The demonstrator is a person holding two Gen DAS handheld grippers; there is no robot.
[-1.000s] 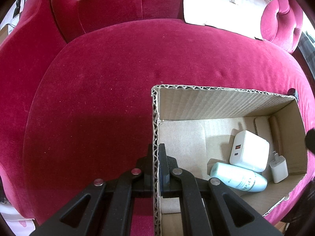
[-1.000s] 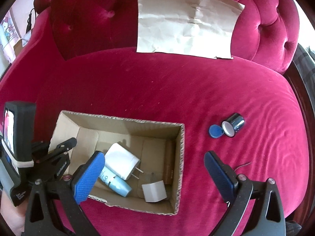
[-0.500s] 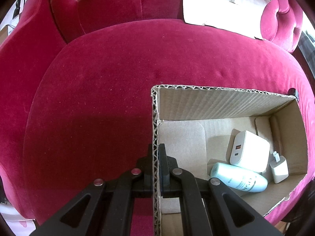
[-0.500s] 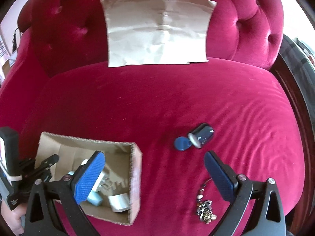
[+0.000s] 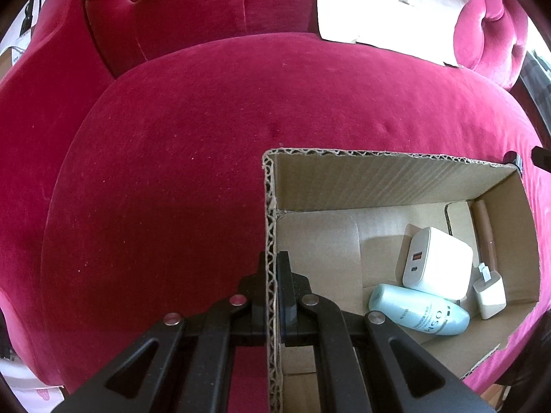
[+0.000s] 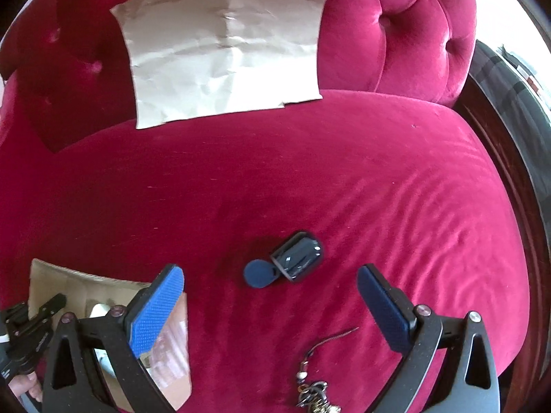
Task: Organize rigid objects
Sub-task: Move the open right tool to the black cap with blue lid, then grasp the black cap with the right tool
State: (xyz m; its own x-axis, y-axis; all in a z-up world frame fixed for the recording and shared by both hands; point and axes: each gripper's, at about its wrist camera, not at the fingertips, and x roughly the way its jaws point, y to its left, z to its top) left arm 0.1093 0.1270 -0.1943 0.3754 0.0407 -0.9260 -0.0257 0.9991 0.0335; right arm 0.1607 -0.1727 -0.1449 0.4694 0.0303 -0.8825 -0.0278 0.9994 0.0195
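My left gripper [image 5: 272, 268] is shut on the left wall of a cardboard box [image 5: 378, 182] that sits on a red velvet seat. Inside the box lie a large white charger [image 5: 437, 265], a small white plug [image 5: 489, 290] and a pale blue bottle [image 5: 420, 313]. My right gripper [image 6: 270, 280] is open and empty, hovering just short of a small dark blue case [image 6: 299, 256] with its round lid [image 6: 258, 273] flipped open on the cushion. A bunch of keys [image 6: 315, 392] lies below, between the right gripper's arms. The box [image 6: 51, 278] shows at lower left in the right wrist view.
A creased sheet of brown paper [image 6: 224, 48] leans on the tufted backrest [image 6: 413, 34]. The seat's dark wooden frame [image 6: 509, 179] runs along the right edge. The left gripper [image 6: 31, 320] shows beside the box in the right wrist view.
My right gripper has swung right, away from the box, so the blue case now sits between its open fingers and the keys have come into view. My left gripper stays clamped on the box wall.
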